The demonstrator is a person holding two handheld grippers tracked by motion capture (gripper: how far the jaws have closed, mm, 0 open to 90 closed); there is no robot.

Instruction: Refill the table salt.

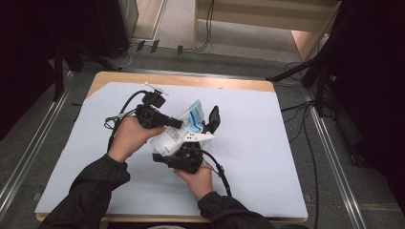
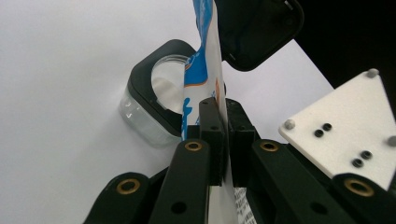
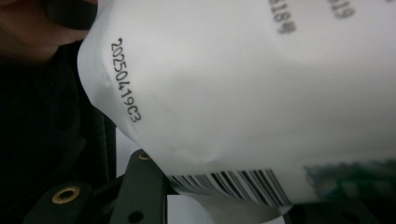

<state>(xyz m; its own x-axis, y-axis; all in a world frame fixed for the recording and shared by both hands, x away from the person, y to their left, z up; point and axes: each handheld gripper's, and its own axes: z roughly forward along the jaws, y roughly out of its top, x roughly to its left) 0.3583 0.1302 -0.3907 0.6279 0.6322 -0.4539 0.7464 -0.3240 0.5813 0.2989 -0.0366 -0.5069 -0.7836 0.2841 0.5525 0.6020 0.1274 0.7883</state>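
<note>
White plastic pouch with blue print [image 1: 184, 126] pinched edge-on between the closed jaws of the left gripper [image 2: 223, 140], rising just beyond them. Lower end, barcoded, resting between the part-open jaws of the right gripper [image 1: 184, 155]; grip there not determinable. Black-rimmed clear jar [image 2: 152, 109] just behind pouch.

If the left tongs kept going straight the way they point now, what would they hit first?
Probably the clear jar with the open black lid. It sits just beyond the left tongs, which are shut on the pouch. Depth is hard to judge.
</note>
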